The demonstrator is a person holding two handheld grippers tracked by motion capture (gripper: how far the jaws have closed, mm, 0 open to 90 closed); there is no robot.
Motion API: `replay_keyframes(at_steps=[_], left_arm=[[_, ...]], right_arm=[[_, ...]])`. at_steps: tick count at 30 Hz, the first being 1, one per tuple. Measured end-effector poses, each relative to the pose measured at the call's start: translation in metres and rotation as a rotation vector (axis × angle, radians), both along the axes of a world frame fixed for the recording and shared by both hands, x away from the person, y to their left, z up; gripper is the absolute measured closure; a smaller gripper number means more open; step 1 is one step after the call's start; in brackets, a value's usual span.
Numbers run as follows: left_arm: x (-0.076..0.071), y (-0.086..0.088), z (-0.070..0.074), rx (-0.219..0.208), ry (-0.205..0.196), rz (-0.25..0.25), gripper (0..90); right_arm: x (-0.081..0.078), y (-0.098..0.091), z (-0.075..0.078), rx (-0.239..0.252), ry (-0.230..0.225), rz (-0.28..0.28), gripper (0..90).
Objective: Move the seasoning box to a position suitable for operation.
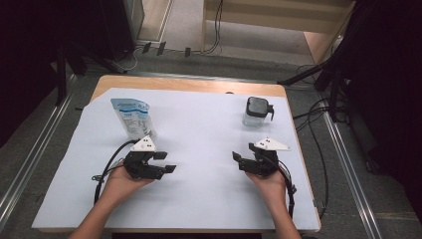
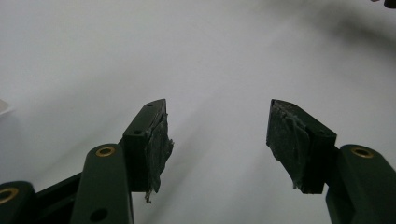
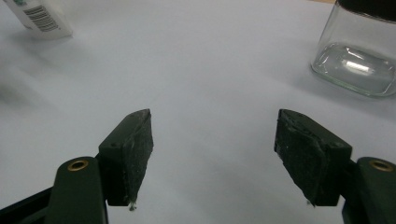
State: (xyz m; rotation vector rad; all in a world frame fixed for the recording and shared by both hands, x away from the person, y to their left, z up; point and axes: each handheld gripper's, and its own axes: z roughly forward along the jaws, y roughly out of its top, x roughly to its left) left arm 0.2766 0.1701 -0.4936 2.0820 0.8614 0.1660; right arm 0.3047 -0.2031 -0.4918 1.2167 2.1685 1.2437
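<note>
Both grippers, left gripper (image 1: 169, 162) and right gripper (image 1: 236, 160), gape empty; pouch (image 1: 132, 117) and jar (image 1: 257, 112) stand beyond.

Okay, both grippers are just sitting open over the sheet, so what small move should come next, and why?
Probably ease the left gripper toward the blue-and-white pouch, which stands just behind it. Both the left and the right gripper have jaws apart with nothing between them, and the glass jar with its black lid stands beyond the right gripper, untouched. The white sheet between them is bare.
</note>
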Motion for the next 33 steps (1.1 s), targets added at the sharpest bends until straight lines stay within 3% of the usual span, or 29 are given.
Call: replay_keyframes(at_steps=[3, 6, 7, 10, 19, 33], left_arm=[[0.000, 0.001, 0.001, 0.002, 0.002, -0.002, 41.9], [-0.001, 0.001, 0.003, -0.012, 0.032, 0.011, 46.4], [-0.002, 0.002, 0.004, 0.007, 0.019, 0.011, 47.2], [-0.002, 0.003, 0.003, 0.014, 0.026, -0.001, 47.3], [-0.001, 0.011, 0.003, -0.010, 0.019, 0.033, 46.9], [-0.002, 0.016, 0.001, -0.003, 0.007, 0.039, 46.3]], right_arm=[[0.000, -0.001, 0.000, 0.002, -0.001, -0.002, 29.3], [0.001, -0.002, 0.000, 0.009, 0.004, -0.003, 30.1], [0.002, -0.002, 0.000, 0.015, 0.008, 0.001, 30.5], [0.004, -0.002, -0.001, 0.019, 0.015, 0.001, 31.2], [0.006, 0.000, -0.001, 0.015, 0.019, 0.009, 33.2], [0.007, -0.006, 0.002, 0.015, 0.016, -0.030, 33.9]])
